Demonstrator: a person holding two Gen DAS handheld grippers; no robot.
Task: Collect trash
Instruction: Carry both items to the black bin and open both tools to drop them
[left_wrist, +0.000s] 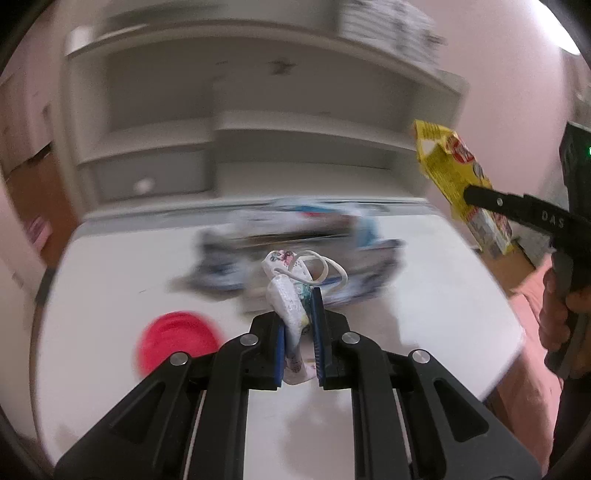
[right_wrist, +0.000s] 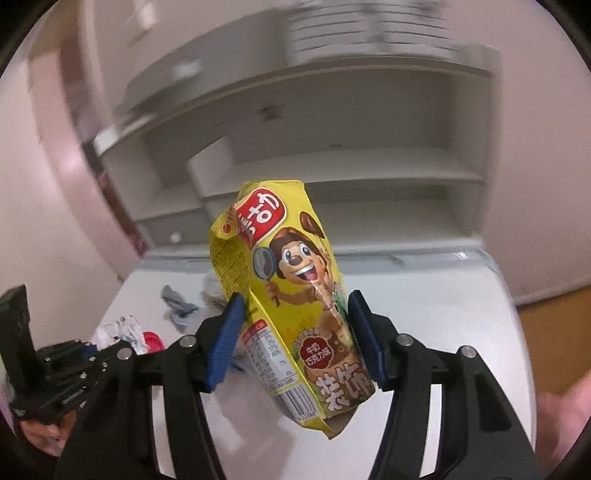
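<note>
At twelve o'clock I see blurred trash on the table (left_wrist: 110, 280); left gripper (left_wrist: 300, 325) pinches a crumpled floral wrapper (left_wrist: 288, 295), right gripper (right_wrist: 295, 332) clamps a yellow snack box (right_wrist: 291, 295).

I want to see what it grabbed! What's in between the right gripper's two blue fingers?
A yellow snack box with a cartoon dog sits between the right gripper's blue fingers, lifted above the white table. The right wrist view shows this best.
</note>
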